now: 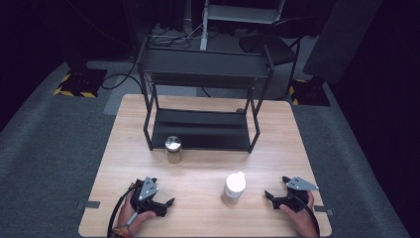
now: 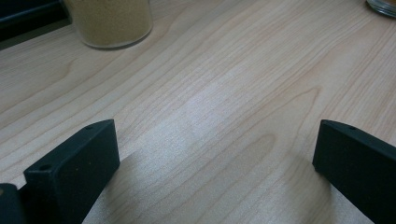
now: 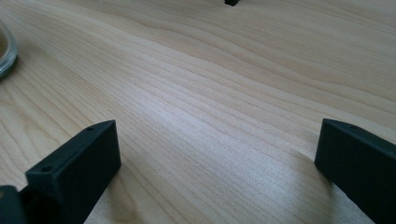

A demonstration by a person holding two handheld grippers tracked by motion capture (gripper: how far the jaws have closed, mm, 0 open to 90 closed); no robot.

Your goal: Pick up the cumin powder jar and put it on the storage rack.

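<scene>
Near the table's front left corner, a hand rests my left gripper (image 1: 161, 191) on the wood, open, with nothing between its jaws. My right gripper (image 1: 276, 187) lies near the front right corner, also open and empty. A jar with a silver lid (image 1: 173, 148) stands in front of the black shelf. The left gripper view shows that jar's tan contents (image 2: 112, 21) at the top left, beyond my left gripper (image 2: 215, 140). A white-lidded jar (image 1: 233, 188) stands between the two grippers. Its glass base (image 3: 5, 49) sits at the left edge, apart from my right gripper (image 3: 217, 140).
A black two-tier metal shelf (image 1: 203, 130) stands at the back of the wooden table (image 1: 198, 168). One shelf leg (image 3: 231, 2) shows far ahead in the right gripper view. Grey floor surrounds the table, with a chair and stands behind.
</scene>
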